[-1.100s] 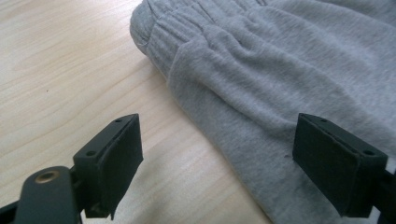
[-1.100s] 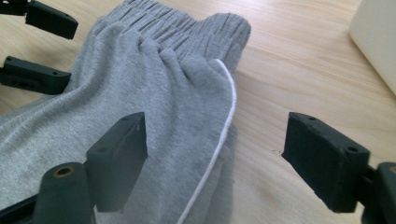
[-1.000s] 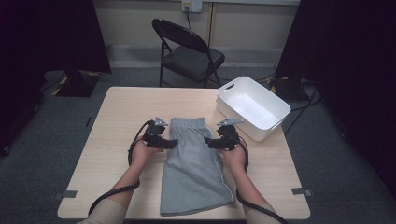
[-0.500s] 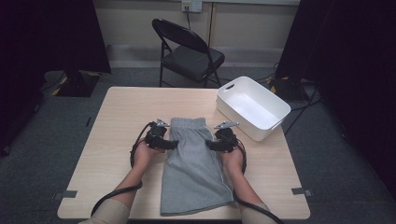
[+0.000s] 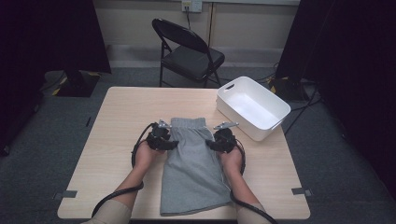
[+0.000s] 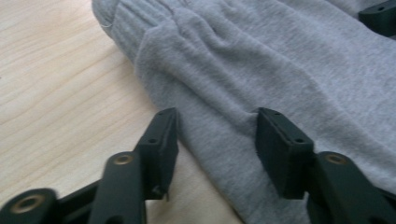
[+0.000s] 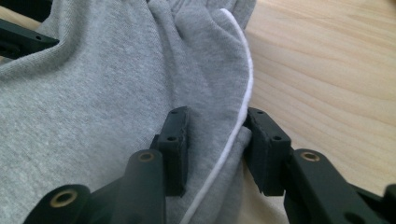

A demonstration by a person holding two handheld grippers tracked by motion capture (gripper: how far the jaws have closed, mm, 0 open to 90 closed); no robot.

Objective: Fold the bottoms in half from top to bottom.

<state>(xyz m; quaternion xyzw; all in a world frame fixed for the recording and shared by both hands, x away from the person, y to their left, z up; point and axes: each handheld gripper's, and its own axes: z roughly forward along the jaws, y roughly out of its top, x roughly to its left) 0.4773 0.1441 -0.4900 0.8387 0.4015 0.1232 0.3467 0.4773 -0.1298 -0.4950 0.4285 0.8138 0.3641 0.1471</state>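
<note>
Here, in the high view, the grey sweat shorts [image 5: 192,172] lie flat on the wooden table [image 5: 116,121], waistband away from the person, with the left gripper [image 5: 169,143] at the left edge of the garment and the right gripper [image 5: 212,143] at its right edge, both just below the waistband; against the earlier high views the hands have barely shifted, and the white bin [image 5: 252,107] stands empty at the table's far right. In the left gripper view, the jaws have just been closing: they straddle the garment's side edge, a fold of grey fabric between them, the pads not visibly pinching it. In the right gripper view, the jaws have likewise just been closing and now bracket the edge with the white piping [image 7: 233,126], pads touching or nearly touching. Judged from this, both side grips are forming, presumably for a fold or lift.
</note>
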